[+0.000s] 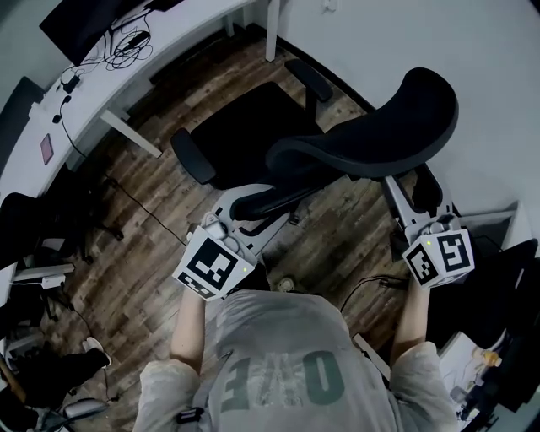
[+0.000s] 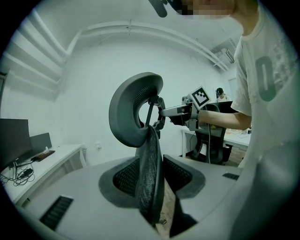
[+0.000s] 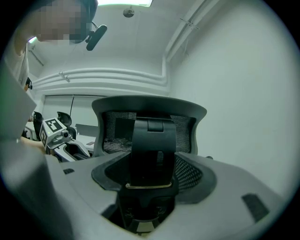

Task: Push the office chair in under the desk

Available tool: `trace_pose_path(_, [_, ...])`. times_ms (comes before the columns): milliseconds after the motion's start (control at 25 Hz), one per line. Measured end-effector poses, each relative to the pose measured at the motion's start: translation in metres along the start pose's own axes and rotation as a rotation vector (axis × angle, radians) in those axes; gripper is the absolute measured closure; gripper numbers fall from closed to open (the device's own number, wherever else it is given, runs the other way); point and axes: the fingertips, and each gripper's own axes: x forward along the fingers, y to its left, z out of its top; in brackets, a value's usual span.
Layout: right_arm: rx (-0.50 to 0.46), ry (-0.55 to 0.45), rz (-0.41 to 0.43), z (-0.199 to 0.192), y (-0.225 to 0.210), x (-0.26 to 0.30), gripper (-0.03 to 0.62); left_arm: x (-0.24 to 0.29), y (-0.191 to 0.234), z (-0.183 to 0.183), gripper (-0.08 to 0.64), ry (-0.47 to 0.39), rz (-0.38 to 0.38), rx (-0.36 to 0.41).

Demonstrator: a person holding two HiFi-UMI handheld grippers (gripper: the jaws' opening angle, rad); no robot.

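The white desk (image 1: 190,25) runs along the far-left side of the head view. The office chair (image 1: 253,126) stands on the wooden floor (image 1: 152,236) in front of it. Its seat is turned toward the desk but is clearly out from under it, with open floor between them. So the chair is not yet pushed in, and I judge the step in hand is the grip taken for the push. The person stands behind the backrest (image 1: 283,194). The left gripper (image 2: 151,185) is clenched on the side edge of the mesh backrest, which passes edge-on between its pads. The right gripper (image 3: 152,187) has the dark support (image 3: 153,154) under the headrest (image 1: 405,118) between its jaws. The pads lie against both sides of the support, so it appears to be grasping it. The next move calls for an even forward push from both hands, so the chair rolls straight. The armrest (image 1: 192,156) must pass beside the desk leg (image 1: 131,133), and the thin cable (image 1: 145,207) on the floor could catch a wheel.
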Motion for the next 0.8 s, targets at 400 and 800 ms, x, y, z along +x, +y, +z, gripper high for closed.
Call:
trace_pose_path(400, [-0.003,0.02,-0.003,0.013,0.018,0.086,0.301,-0.011,0.085,-0.012,0.396,0.0,-0.019,-0.018])
trace_pose_path(800, [0.004,0.015,0.021,0.019,0.022,0.186,0.302,-0.007,0.177,-0.024,0.394,-0.009,0.032,-0.03])
